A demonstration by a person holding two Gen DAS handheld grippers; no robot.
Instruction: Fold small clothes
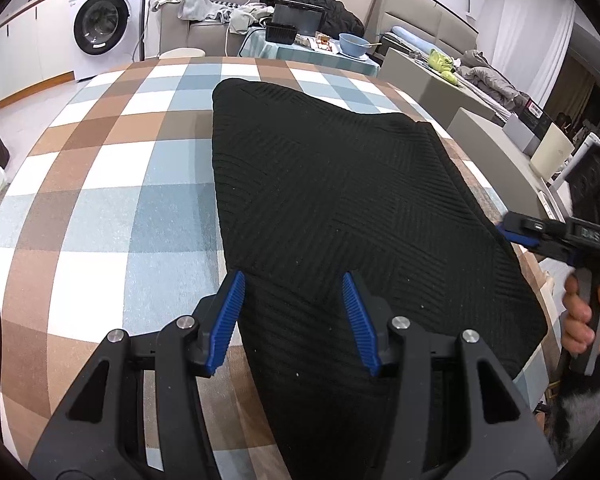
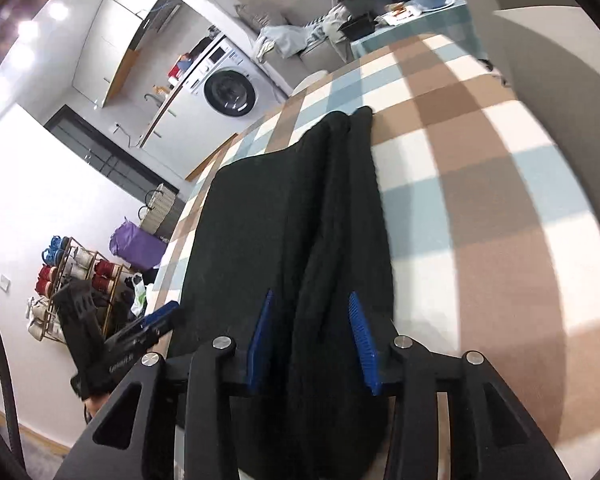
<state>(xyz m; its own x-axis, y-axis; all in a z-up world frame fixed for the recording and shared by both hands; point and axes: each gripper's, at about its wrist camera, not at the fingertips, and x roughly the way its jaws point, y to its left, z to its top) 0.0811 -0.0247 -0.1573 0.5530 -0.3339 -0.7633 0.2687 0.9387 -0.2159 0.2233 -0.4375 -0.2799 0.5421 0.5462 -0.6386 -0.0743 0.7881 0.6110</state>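
On my left, the left gripper point(image 1: 292, 312) hangs with jaws apart over the near end of the black knit garment point(image 1: 340, 200), pads not pressing it. The garment lies folded on the checked counter point(image 1: 100, 200). On my right, the right gripper point(image 2: 314, 340) stands parted, a ridge of fabric between its unpressed pads.

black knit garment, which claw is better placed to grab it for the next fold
Probably the right claw: its open jaws straddle a raised ridge of the black knit garment at its edge. The left claw is open too, but over flat cloth near the corner, with nothing bunched to pinch.
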